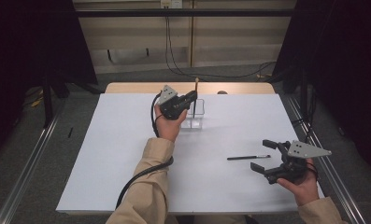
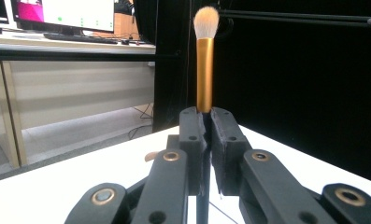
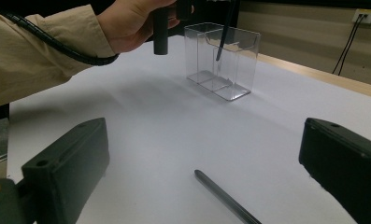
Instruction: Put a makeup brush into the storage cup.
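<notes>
Clamped shut in my left hand, the left gripper [image 1: 190, 99] pinches the black lower handle of a makeup brush with a gold ferrule and a pale, fluffy head [image 2: 204, 60], and I hold that brush upright with its bristles up. Seen from the left gripper view, the two jaws press together on the handle just under the gold part. The brush's dark tip hangs down inside the clear plastic organiser box with dividers [image 3: 230, 70], which stands on the white table top [image 1: 127, 154] towards its far edge; whether the tip touches the box floor I cannot tell. My left hand [image 1: 167, 122] sits just beside the box, on its near left side, with the black cable trailing back along my beige sleeve [image 1: 146, 196]. Well apart from the box, towards the near right of the table, my right gripper [image 1: 267, 154] hovers with its jaws spread wide and nothing between them. A slim dark pencil-like stick [image 1: 248, 157] lies flat on the table between the box and that gripper, just in front of the open jaws.
</notes>
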Tool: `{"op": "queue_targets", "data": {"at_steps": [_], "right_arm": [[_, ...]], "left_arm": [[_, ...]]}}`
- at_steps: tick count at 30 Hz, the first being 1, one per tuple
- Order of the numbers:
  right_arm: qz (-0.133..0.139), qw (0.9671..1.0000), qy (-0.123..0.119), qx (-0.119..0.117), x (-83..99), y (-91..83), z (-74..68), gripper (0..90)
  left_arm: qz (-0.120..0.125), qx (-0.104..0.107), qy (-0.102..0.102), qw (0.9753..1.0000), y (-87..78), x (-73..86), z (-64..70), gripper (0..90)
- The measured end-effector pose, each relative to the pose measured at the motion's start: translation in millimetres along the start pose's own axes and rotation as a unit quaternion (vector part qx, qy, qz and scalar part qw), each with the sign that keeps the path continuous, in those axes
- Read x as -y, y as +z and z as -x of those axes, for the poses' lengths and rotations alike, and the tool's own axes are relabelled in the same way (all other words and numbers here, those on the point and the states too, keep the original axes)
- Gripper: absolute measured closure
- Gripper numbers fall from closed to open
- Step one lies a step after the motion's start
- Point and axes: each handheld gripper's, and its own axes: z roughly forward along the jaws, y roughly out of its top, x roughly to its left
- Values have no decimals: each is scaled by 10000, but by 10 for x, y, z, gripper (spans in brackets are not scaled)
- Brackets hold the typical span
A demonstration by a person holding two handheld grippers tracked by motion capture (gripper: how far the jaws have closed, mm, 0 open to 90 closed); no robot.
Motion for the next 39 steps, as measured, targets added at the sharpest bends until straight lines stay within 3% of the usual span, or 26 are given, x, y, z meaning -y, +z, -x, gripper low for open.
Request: {"op": "queue_targets", "data": {"at_steps": [17,23,26,29,37,39], "right_arm": [[41,10000,-20,9,-6,-9,-2,13],[21,10000,-9,-15,-5,-5,-6,13],[7,10000,-15,-24,-2,-3,-5,13],[21,10000,-10,-22,-3,-6,-4,13],[7,10000,-20,-21,-4,-2,-6,13],[-1,10000,-21,-17,-4,-1,-5,13]], "left_arm": [[-110,39,10,9999,-14,53,-3,836],[-123,91,-86,9998,-19,43,-6,826],[-54,102,-293,9995,-23,51,-20,726],[-137,108,-254,9995,-39,48,-32,696],[-163,241,-94,9995,-67,4,-17,491],[-179,265,-189,9993,-69,-15,-12,451]]}}
